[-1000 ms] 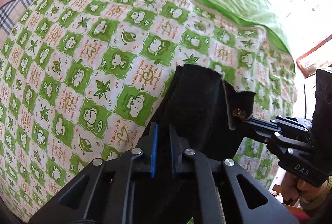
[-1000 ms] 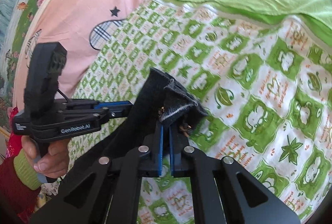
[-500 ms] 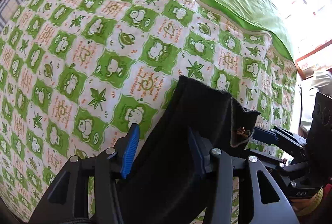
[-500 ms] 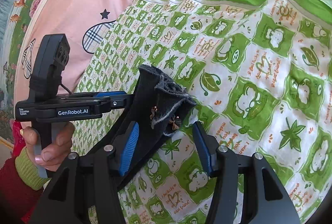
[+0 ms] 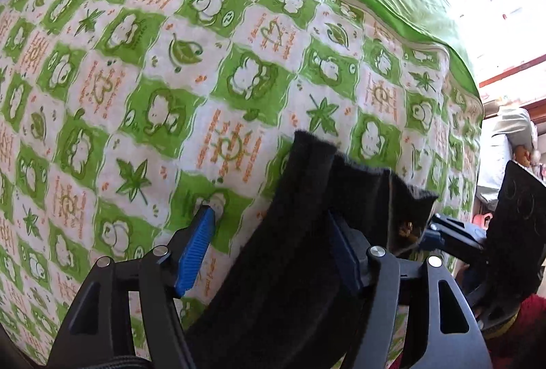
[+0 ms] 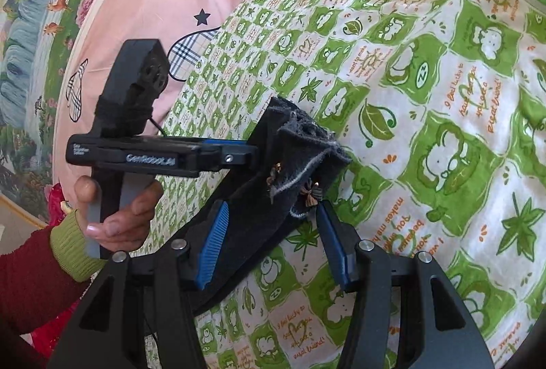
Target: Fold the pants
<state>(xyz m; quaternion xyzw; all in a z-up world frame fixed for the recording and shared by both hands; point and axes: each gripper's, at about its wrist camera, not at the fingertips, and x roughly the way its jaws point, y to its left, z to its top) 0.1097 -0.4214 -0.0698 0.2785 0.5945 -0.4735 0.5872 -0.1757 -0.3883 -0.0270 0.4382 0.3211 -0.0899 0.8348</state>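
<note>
While the black pants (image 5: 300,253) lie in a long strip on the bed cover (image 5: 143,68) with its green frogs and leaves, both tools have their jaws wide apart. The left gripper (image 5: 269,242) has the pants lying between its two blue pads (image 5: 194,249), but the pads do not squeeze the cloth. The right gripper (image 6: 269,239) is the same: its jaws stand open on each side of the frayed end of the pants (image 6: 300,164), where small bow shapes show.

It looks like the fold has just been laid down and the cloth let go. To do this step well, the person should pull each tool straight back, slowly, so the pads do not catch the fuzzy cloth and drag it. The frayed end sticks up a little, so it may flop open. A soft press on top would help it lie flat.

The person's left hand (image 6: 119,215) holds the handle close to the pants. It should move away without bumping the strip. The next fold should begin only when the cloth lies flat and straight.
</note>
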